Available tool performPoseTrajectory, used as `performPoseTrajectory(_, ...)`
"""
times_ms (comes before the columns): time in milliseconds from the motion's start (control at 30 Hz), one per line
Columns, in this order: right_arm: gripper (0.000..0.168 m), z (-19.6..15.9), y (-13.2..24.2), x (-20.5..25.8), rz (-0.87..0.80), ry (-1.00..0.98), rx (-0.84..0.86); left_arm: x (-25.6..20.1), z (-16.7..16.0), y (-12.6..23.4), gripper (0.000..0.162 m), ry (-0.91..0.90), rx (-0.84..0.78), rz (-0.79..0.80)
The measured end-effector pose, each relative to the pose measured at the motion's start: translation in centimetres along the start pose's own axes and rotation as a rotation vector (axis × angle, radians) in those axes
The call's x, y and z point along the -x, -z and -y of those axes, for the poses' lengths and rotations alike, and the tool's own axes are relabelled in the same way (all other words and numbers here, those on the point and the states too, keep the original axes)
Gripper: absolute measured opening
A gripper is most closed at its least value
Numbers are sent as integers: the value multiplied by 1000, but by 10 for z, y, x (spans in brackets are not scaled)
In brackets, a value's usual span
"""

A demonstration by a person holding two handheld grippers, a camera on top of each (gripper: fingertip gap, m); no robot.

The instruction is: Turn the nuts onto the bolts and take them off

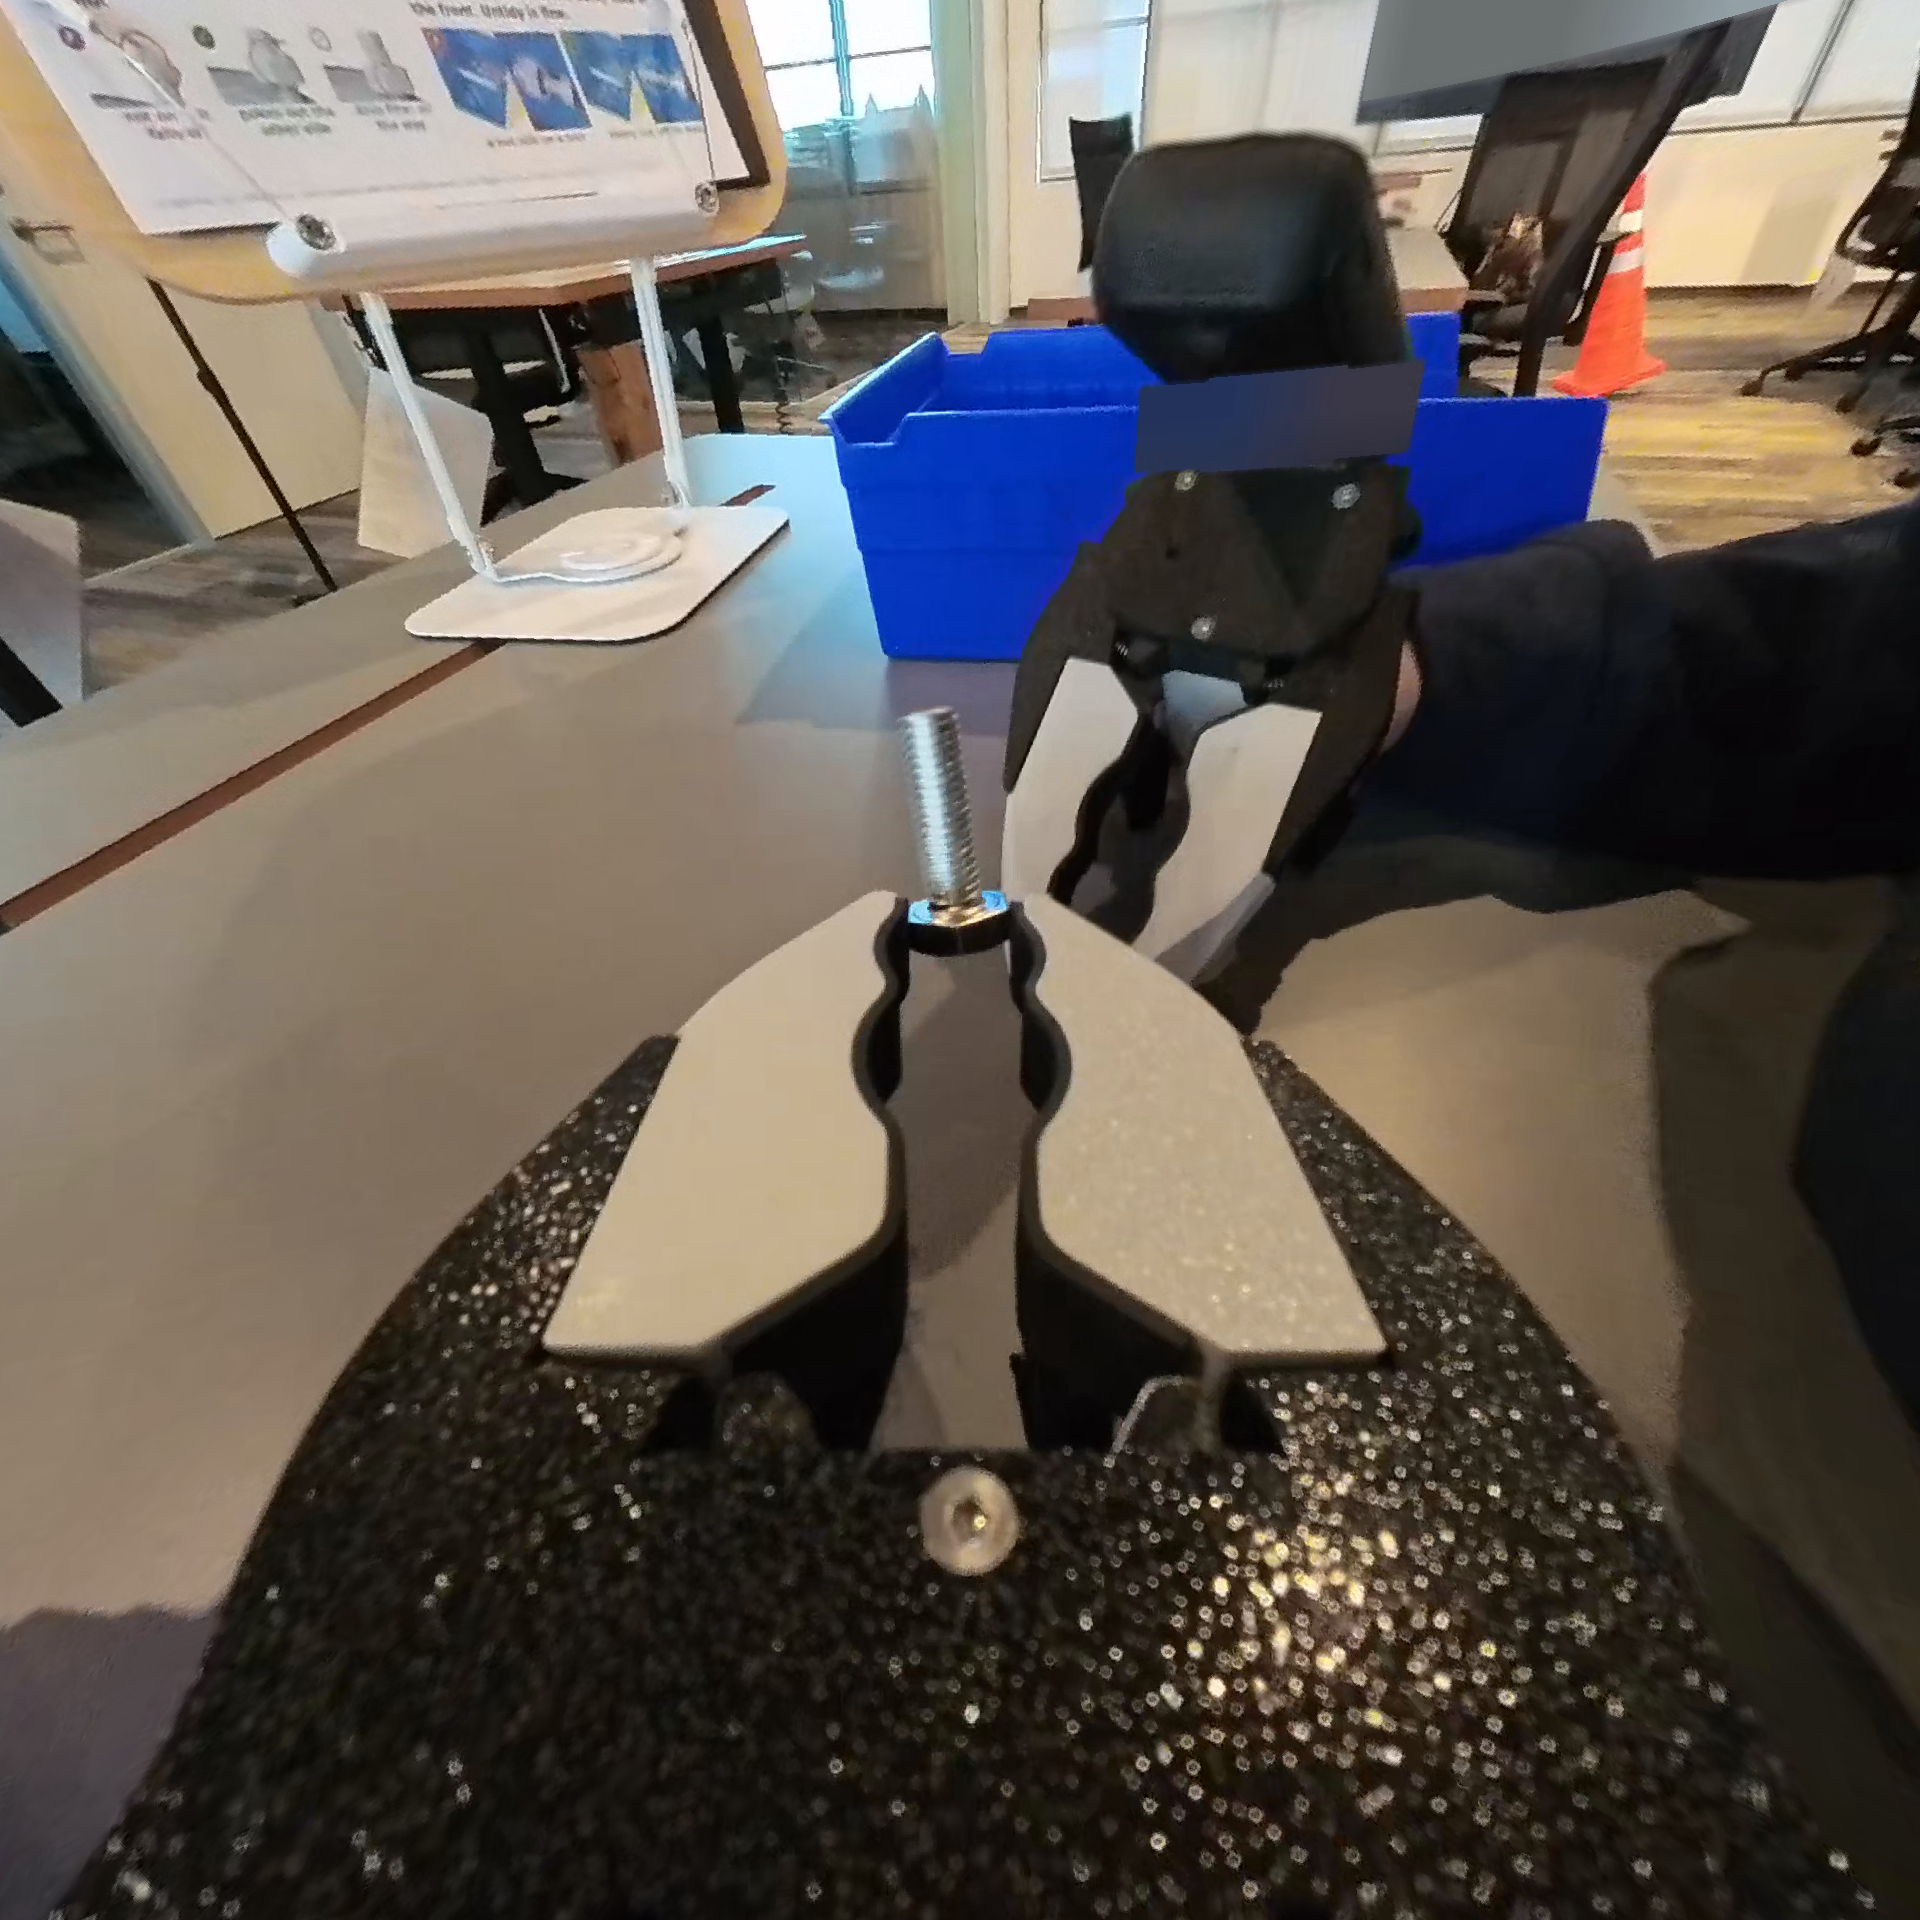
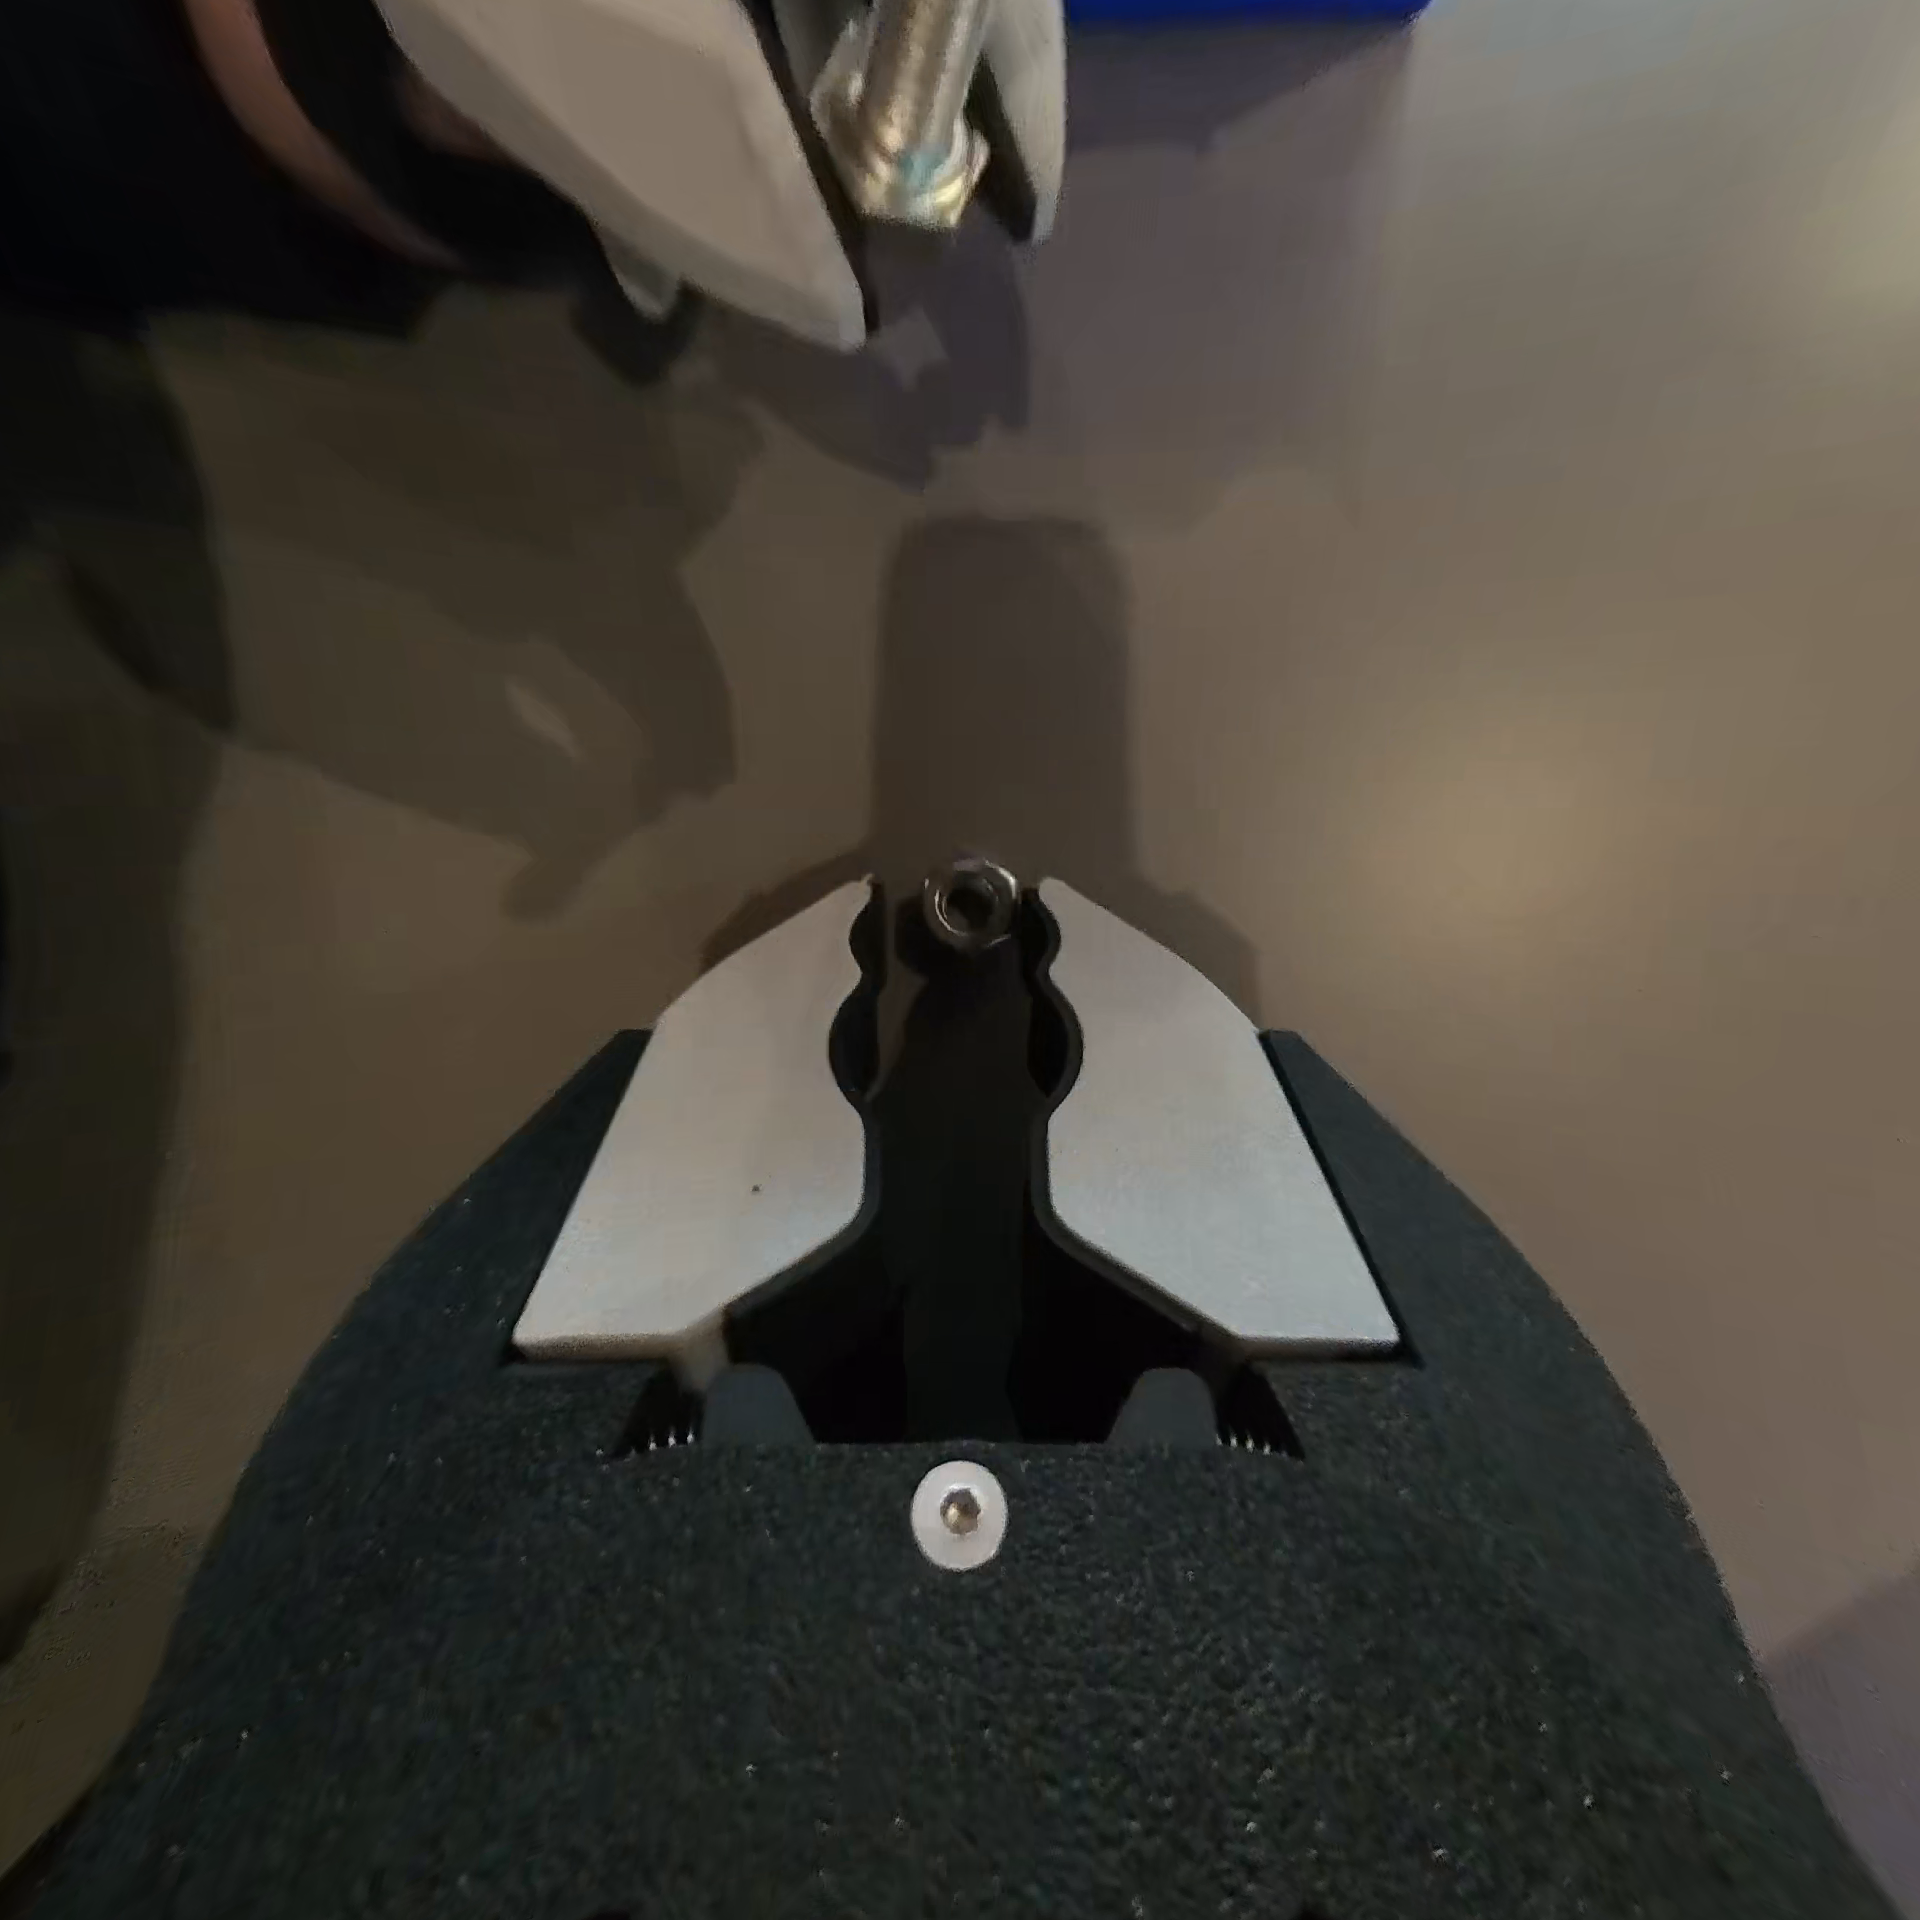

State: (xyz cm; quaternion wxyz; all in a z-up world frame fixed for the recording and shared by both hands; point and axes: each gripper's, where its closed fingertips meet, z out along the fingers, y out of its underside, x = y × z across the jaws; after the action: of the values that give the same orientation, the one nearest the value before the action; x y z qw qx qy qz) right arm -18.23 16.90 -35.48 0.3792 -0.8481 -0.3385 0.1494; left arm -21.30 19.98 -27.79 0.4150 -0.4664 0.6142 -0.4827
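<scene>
Two close wrist views along facing tongs, sharing the bolt (image 1: 940,805) and table (image 1: 416,987).

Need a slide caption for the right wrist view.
Right gripper pinches a small silver hex nut above the grey table, threaded steel bolt ahead.

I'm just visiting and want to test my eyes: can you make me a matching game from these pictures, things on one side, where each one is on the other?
Things:
1. bolt
2. nut
3. blue bin
4. orange cone

Places:
A. on the floor, far back
B. pinched by its head in the left gripper
C. on the table, behind the grippers
D. pinched in the right gripper

Pairs: 1-B, 2-D, 3-C, 4-A
</scene>
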Motion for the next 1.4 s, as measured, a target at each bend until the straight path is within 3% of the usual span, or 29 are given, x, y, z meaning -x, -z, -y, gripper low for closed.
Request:
performPoseTrajectory(233, 18, 9, 8, -14, -96, 14, -33, -10, -1, -2, 17, -6, 9, -56)
performPoseTrajectory(400, 18, 69, 57, -5, -20, -22, -410, -27, 2, -2, 17, 10, -8, -186)
performPoseTrajectory(500, 18, 89, 73, 15, 96, 25, -497, -38, 0, -2, 17, -10, 9, -256)
performPoseTrajectory(767, 18, 99, 65, 46, 307, 149, -412, -56, 4, 7, 17, 24, -22, -413)
performPoseTrajectory(1100, 18, 98, 62, 55, 455, 151, -369, -64, 4, 11, 17, 3, -27, -474)
performPoseTrajectory(1267, 18, 103, 58, 44, 373, 92, -372, -53, 5, 8, 17, 47, -36, -405)
performPoseTrajectory(1400, 18, 108, 51, 28, 240, -87, -356, -35, 3, 4, 17, 76, -19, -273)
